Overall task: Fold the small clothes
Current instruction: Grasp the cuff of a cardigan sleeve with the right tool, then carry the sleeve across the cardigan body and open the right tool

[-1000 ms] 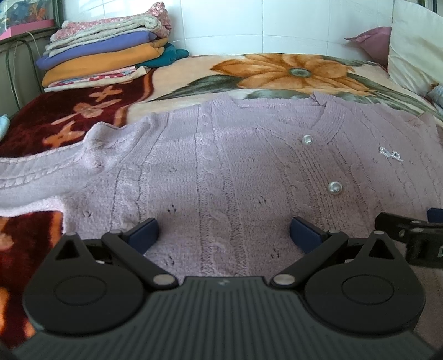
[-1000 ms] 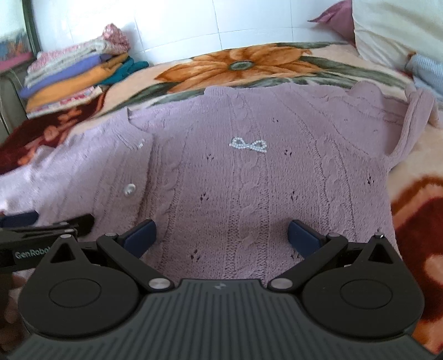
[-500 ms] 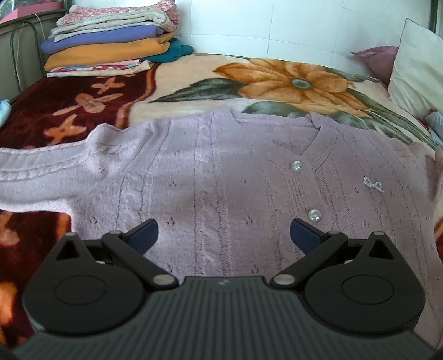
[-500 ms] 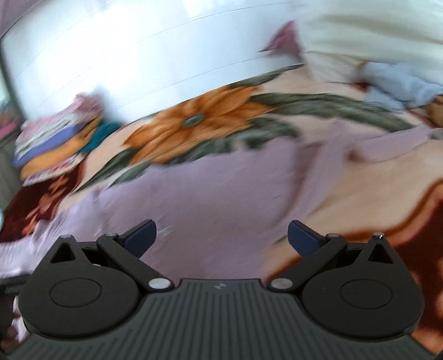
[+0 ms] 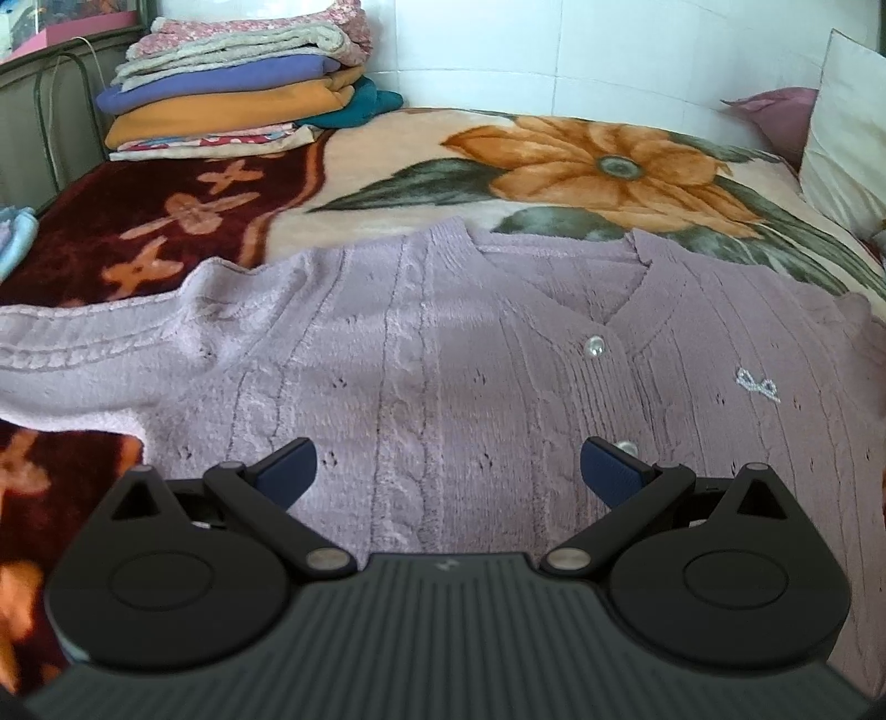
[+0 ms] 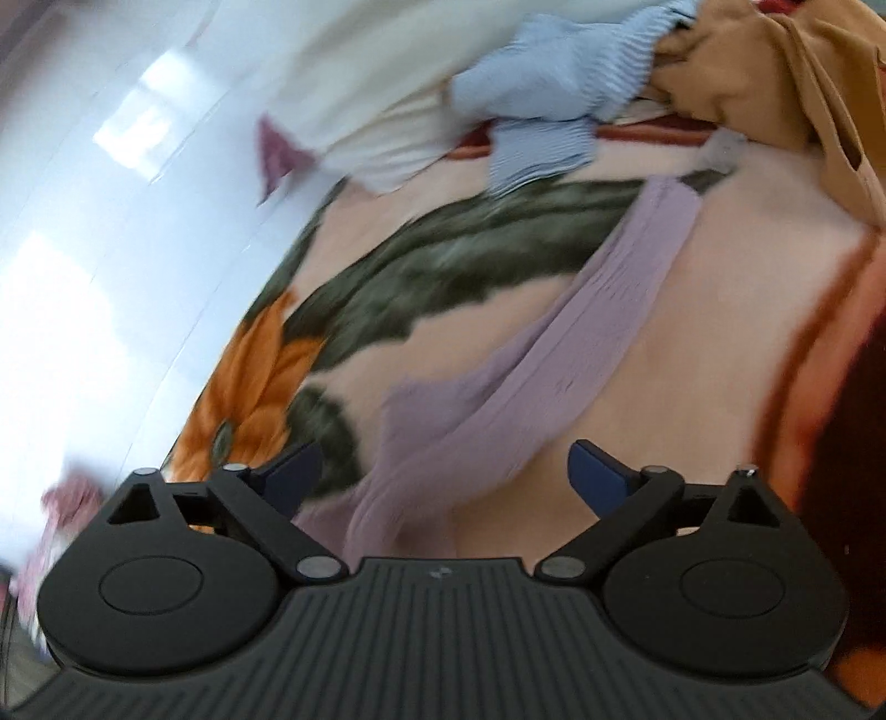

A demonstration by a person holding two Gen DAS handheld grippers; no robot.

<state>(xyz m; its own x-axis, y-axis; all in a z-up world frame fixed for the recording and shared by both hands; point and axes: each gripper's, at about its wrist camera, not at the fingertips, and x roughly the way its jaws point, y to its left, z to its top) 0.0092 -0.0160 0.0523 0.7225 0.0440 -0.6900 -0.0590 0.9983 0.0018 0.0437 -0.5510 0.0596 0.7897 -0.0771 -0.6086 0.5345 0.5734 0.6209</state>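
Lying flat on the bed's floral blanket (image 5: 387,144) is one lilac knit cardigan (image 5: 443,354), front up, two buttons visible. One stack of folded clothes (image 5: 238,94) sits far left against the wall. Left tongs (image 5: 447,468) gape wide above the cardigan's lower body, holding nothing. Right tongs (image 6: 446,471) likewise stand wide and empty, over one cardigan sleeve (image 6: 554,354); that view is blurred.

This is a bedroom in a home. A floral blanket (image 5: 581,166) covers the bed, with a pillow (image 5: 847,149) at one end and a stack of folded clothes (image 5: 238,94) (several colours) against the white tiled wall (image 5: 554,50).
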